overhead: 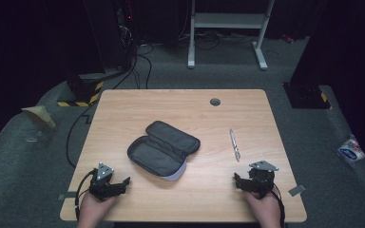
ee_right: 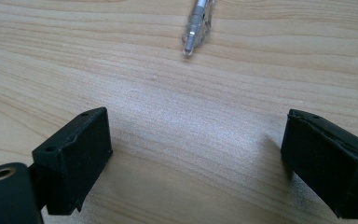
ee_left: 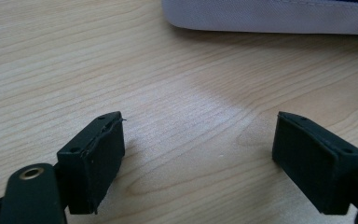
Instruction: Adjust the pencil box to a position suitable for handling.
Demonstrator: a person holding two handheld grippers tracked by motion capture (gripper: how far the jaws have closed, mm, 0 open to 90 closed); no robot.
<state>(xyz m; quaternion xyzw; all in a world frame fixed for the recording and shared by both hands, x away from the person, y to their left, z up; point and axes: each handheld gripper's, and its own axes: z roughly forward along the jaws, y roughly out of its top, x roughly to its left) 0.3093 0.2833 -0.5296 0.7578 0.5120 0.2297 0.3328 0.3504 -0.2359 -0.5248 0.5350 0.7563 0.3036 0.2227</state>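
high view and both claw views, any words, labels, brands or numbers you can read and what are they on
No text can be read in these views.
White packet with a blue mark on the floor at right: print too small and blurred to read.
Open pencil case: no label visible.
Pen: no lettering legible.
Yellow-and-black hazard stripes beyond the table's far left corner: a pattern, no words.

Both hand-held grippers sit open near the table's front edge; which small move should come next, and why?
Probably ease the right hand-held gripper forward to the pen: its jaws stand open and empty, the pen lies just ahead of it, and the pencil case already lies unzipped and open nearby on the table.
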